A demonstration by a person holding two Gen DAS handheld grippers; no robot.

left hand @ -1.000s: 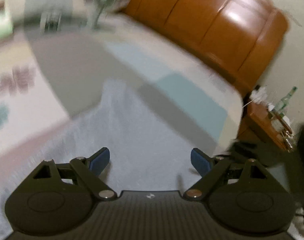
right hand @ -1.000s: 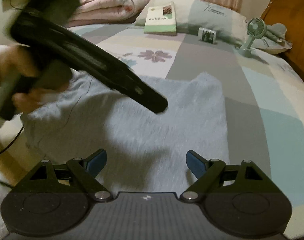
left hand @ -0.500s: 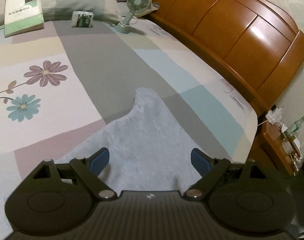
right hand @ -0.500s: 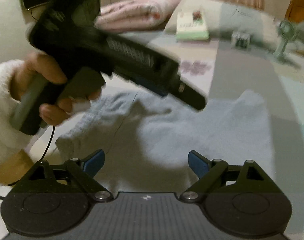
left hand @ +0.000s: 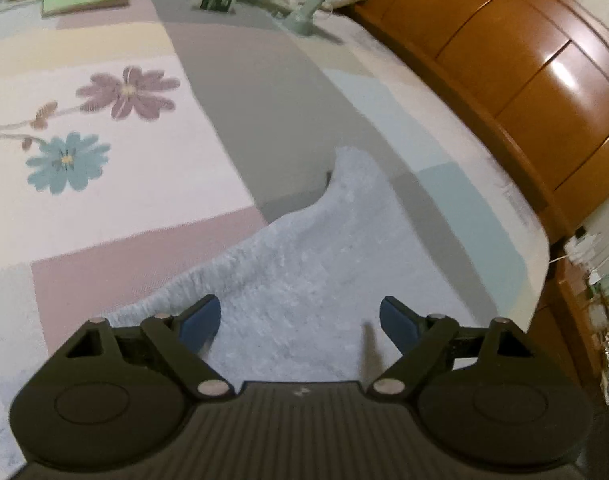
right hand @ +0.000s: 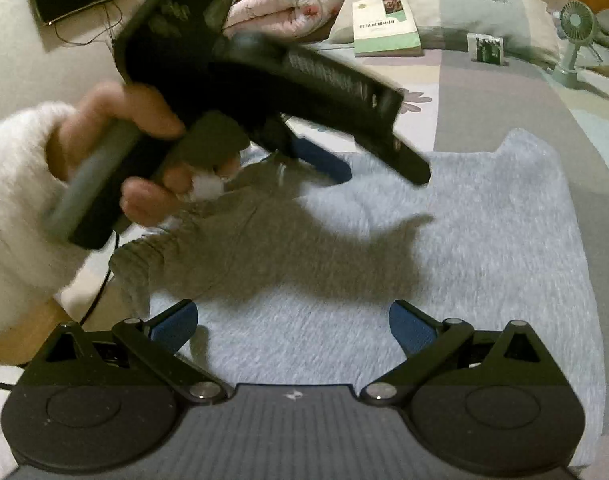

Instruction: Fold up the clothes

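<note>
A light blue fuzzy garment lies spread flat on the patchwork bedspread, one corner pointing toward the headboard. My left gripper hovers open over its near part, with nothing between the blue pads. In the right wrist view the same garment fills the middle. My right gripper is over its near edge, jaws opening and empty. A hand in a white fuzzy sleeve holds the left tool above the garment's left side, one blue finger showing, and casts a dark shadow on the fabric.
At the head of the bed lie a green book, a small photo card, a mint desk fan, a pillow and a rolled pink quilt. A wooden headboard and a cluttered nightstand bound the right side.
The left wrist view has swung so more of the flowered bedspread shows. In the right wrist view the hand with the left tool moved in from the left, and the right jaws spread wider.
</note>
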